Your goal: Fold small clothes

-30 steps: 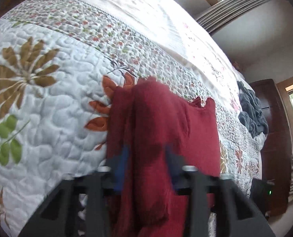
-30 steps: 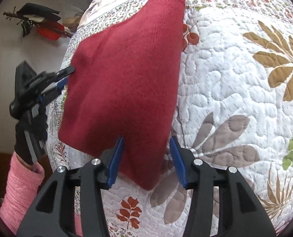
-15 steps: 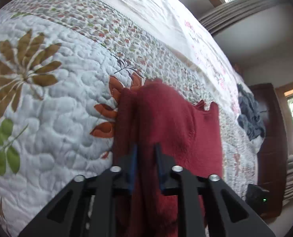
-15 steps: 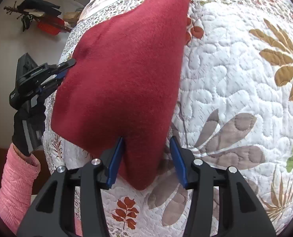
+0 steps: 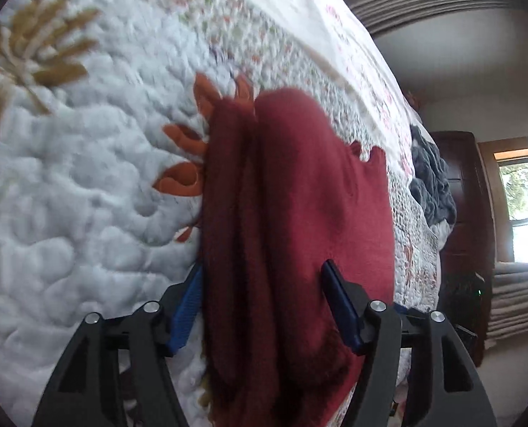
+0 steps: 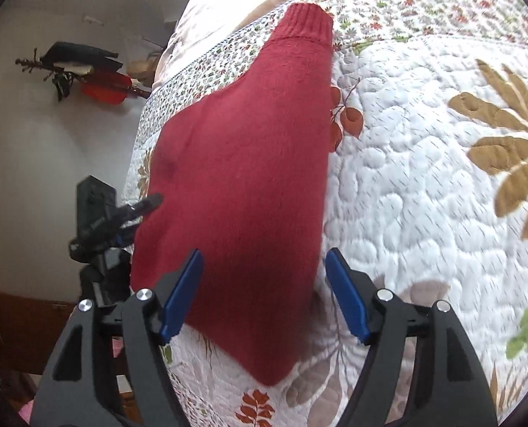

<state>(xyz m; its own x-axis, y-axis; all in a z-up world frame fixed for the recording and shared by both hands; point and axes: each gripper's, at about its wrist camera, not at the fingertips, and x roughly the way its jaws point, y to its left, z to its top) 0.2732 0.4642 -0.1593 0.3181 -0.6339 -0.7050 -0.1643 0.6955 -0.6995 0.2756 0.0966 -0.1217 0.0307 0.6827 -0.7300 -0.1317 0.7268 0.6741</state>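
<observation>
The left tongs [image 5: 262,302] stand spread wide, their blue-padded fingers [image 5: 185,306] either side of the bunched edge of a dark red knitted sweater [image 5: 299,213], the cloth lying between them without either pad pinching it. The right tongs [image 6: 264,290] are just as wide apart, one blue finger [image 6: 183,288] over the sweater's lower part and the other over bare quilt, gripping nothing. From the right wrist view the left tongs show again at the sweater's far side edge [image 6: 135,210], black arms reaching toward the cloth; whether they touch it there I cannot tell. The red sweater [image 6: 246,178] lies flat on the bed, folded lengthwise into a long narrow shape, with a ribbed cuff or hem [image 6: 308,21] at the far end and a pointed corner near the right tongs. Under it is a white quilted bedspread [image 6: 424,178] stitched with tan, rust-orange and green leaves [image 6: 506,149] and a band of small floral print [image 6: 406,3]. Farther along the bed, seen from the left wrist, a crumpled grey-blue garment [image 5: 431,178] sits well apart from the sweater, beside a dark wooden cabinet [image 5: 474,213] and a bright window [image 5: 527,206]. On the wall at the other side hangs something black and red [image 6: 85,74], too blurred to name.
</observation>
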